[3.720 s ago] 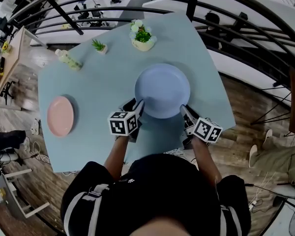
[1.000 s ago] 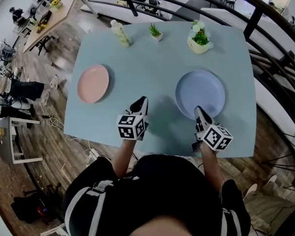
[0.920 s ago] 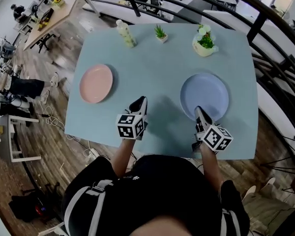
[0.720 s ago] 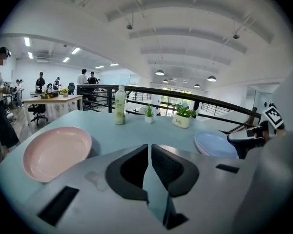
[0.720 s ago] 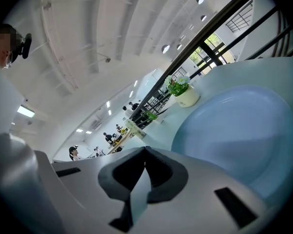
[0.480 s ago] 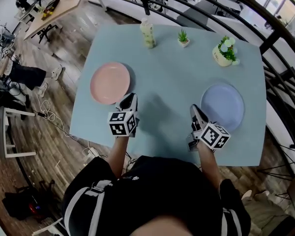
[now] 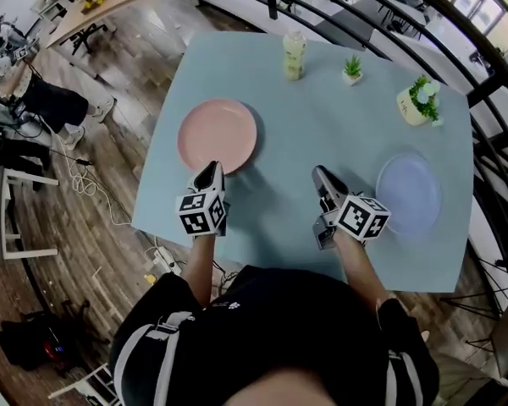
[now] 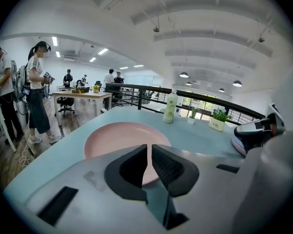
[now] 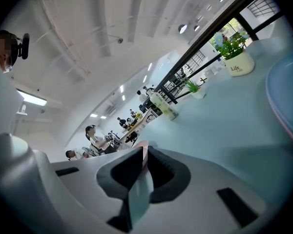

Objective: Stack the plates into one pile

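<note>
— Plates well apart: pink plate on table's left side, just ahead of left gripper; blue plate far right, near right gripper.
— Jaws?
— Both pairs pressed together, nothing between.
— Risk?
— Closed tips likely shove pink plate along the table, not catch its rim.

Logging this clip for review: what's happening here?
A person holds a gripper in each hand over a pale blue table. The plates are not yet stacked: the round pink plate lies on the left, the round light blue plate apart on the right. The left gripper is close to the pink plate's near rim; the right gripper is over bare table between the plates. Both have jaws together, holding nothing.
</note>
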Motion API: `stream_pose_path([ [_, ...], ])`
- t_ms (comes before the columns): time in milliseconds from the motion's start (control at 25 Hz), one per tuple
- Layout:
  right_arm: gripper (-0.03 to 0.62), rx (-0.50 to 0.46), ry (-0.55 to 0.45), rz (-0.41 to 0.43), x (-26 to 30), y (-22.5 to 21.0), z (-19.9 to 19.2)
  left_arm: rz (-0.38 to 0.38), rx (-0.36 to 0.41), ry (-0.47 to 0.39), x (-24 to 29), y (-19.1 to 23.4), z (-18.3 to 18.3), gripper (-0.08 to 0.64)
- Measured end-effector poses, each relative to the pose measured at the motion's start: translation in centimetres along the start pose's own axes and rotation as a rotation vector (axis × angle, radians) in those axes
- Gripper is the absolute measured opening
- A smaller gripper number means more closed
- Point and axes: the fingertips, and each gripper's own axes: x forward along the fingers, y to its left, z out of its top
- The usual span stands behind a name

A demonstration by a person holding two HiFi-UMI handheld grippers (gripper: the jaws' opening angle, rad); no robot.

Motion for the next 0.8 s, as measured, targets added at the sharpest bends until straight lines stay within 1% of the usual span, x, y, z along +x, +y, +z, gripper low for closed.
stream_pose_path([
  [320,0.043,0.009,0.078,0.036,6.0,2.7,-2.4,0.063,-0.031,0.012,-0.1,6.4,0.3,0.032],
  [600,0.06,0.02,0.141,0.05,9.8,3.6,-4.0,0.115,-0.066,0.047,0.0,9.8,-0.9,0.035],
  [720,0.07,0.022,0.163,0.05,11.0,3.7,-4.5,0.127,-0.081,0.067,0.0,10.7,-1.6,0.051],
  [800,0.078,0.027,0.177,0.046,11.7,3.5,-4.8,0.133,-0.1,0.084,0.2,11.2,-2.1,0.085],
])
